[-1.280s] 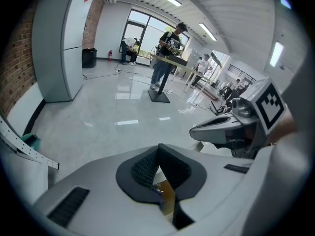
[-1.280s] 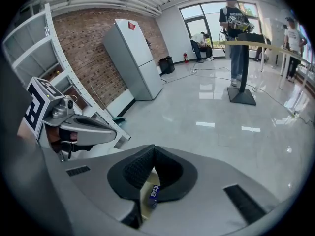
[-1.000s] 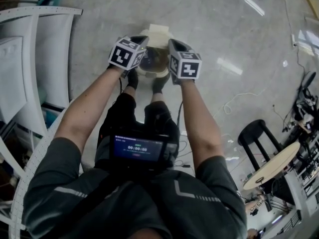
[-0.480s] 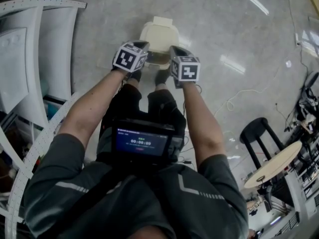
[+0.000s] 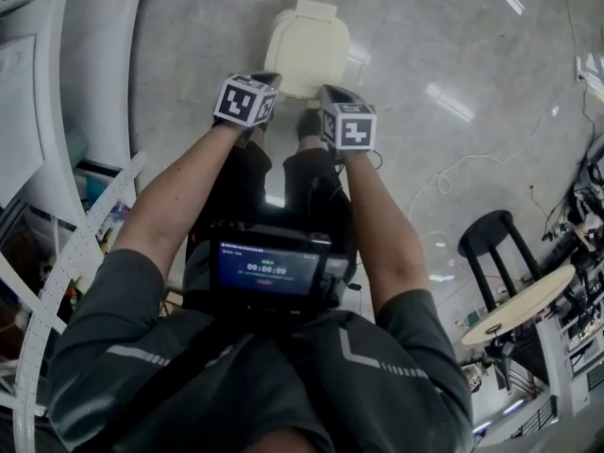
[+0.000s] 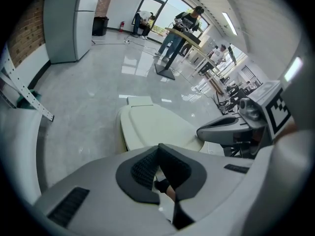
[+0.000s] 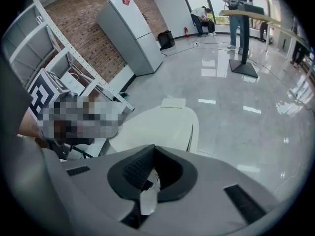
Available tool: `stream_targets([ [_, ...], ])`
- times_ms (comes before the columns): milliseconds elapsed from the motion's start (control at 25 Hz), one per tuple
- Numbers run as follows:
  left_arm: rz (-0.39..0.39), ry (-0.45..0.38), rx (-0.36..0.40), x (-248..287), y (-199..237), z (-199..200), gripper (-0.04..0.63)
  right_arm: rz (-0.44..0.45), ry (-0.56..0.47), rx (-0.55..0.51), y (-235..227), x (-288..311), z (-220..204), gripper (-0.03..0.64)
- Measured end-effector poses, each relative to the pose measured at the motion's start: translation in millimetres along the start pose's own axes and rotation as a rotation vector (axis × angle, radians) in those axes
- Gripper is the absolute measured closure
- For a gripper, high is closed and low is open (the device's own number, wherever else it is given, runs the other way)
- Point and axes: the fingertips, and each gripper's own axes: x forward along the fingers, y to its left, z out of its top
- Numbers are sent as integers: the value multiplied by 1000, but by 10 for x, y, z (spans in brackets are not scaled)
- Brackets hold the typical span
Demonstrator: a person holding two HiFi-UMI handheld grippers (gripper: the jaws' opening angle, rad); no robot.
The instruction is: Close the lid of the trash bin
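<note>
Head view: trash bin (image 5: 307, 55) on the floor just ahead, lid (image 6: 152, 127) seemingly down.
Left gripper (image 6: 158, 150) and right gripper (image 7: 153, 152): fingers (image 6: 140, 168) together, empty; lid likely light, stiff, slick (push its flat top).

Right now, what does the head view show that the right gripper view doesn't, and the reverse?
Head view only: stool, chest screen. Right gripper view only: brick wall, grey cabinet, tall table. Both: the closed bin and white shelving.
</note>
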Motion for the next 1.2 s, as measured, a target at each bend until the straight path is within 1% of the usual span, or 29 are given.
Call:
stream_targets([
  [160,-6,23,-26,106,15,-232,601,2,47,9,32,100,-215,606],
  [320,-13,42,-44,199,13,-388,601,-16,87,12,13,162,-376,606],
  [400,-4,53,-44,222,10,-436,601,-21,106,9,11,184,-424,606],
  [560,-14,74,-55,268,-18,-486,601,-23,112,25,9,201,-478,606],
  [680,-6,76,-54,283,-17,-512,601,-36,121,24,4,233,-519,606],
  [800,2,69,-110,291,-15,-528,601,-53,127,30,-22,229,-559,606],
  [880,10,81,-152,354,60,-570,601,-72,143,56,-60,313,-624,606],
  [920,14,91,-159,416,121,-611,601,-75,148,68,-70,401,-659,606],
  [1040,11,111,-136,591,268,-747,601,-69,160,71,-67,645,-752,606],
  [1200,4,115,-119,605,277,-750,601,-54,148,85,-77,666,-767,606],
])
